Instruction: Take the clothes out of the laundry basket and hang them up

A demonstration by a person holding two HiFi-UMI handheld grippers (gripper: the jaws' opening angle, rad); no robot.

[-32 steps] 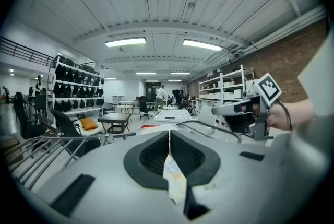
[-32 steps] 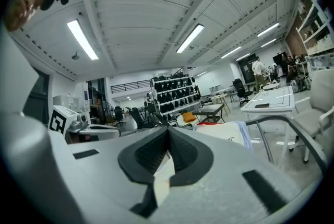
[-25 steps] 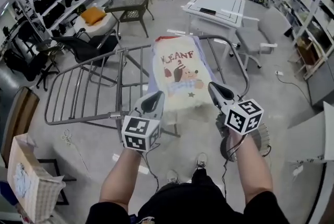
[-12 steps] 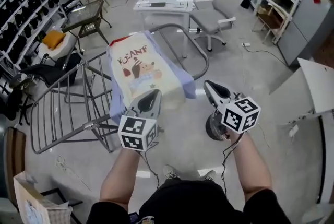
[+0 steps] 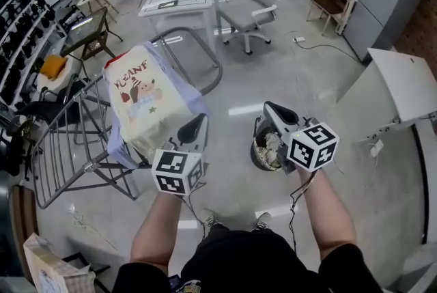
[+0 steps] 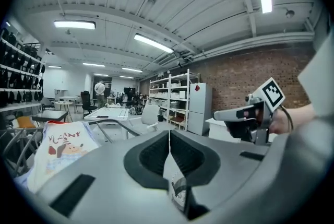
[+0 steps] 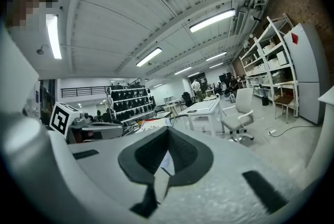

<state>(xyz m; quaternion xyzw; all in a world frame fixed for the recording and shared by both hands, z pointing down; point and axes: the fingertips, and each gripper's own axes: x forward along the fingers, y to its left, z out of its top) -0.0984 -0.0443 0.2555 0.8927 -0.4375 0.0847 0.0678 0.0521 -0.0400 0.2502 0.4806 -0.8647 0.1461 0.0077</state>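
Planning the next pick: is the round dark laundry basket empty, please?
Not empty: pale crumpled fabric shows inside the round dark laundry basket.

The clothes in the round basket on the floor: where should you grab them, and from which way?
Probably the bunched-up fold on top of the clothes, coming straight down from above. The laundry basket stands upright with its mouth open upward, and its wall rings the pile, so the sides are blocked. The right tool is shut and would have to open first.
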